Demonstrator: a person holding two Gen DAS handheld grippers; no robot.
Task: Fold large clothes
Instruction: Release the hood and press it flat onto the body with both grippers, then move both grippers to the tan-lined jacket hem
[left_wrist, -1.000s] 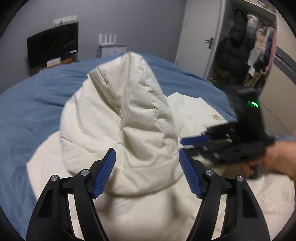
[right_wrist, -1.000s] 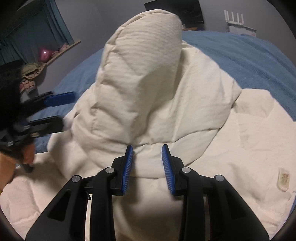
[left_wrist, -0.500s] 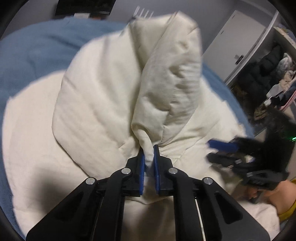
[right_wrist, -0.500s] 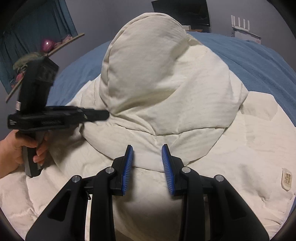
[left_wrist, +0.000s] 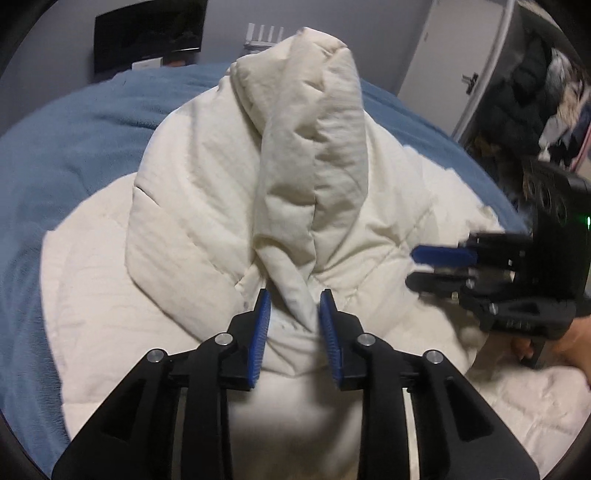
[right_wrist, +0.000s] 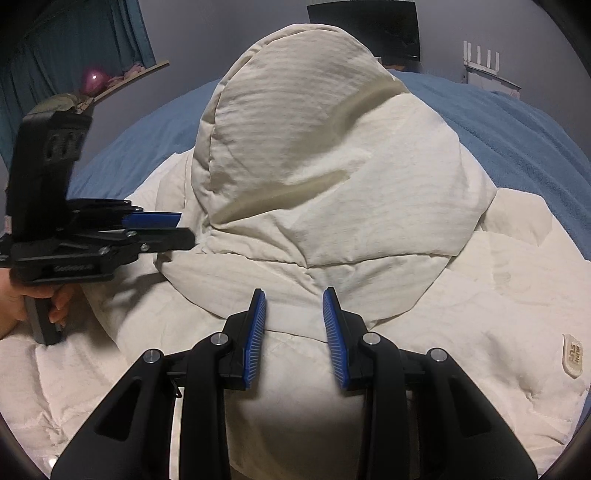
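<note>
I see the cream padded coat (left_wrist: 207, 206) spread on the blue bedspread (left_wrist: 66, 155), its hood (right_wrist: 295, 122) standing up in the middle. My left gripper (left_wrist: 293, 325) has just been opening; its jaws stand partly apart around a pinched tip of hood fabric, pads off it. My right gripper (right_wrist: 293, 332) hangs partly open over the coat, holding nothing.

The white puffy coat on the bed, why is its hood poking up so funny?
The coat lies flat on the blue blanket, but its hood stands up, bunched into a twisted point between the left gripper's open jaws.
</note>
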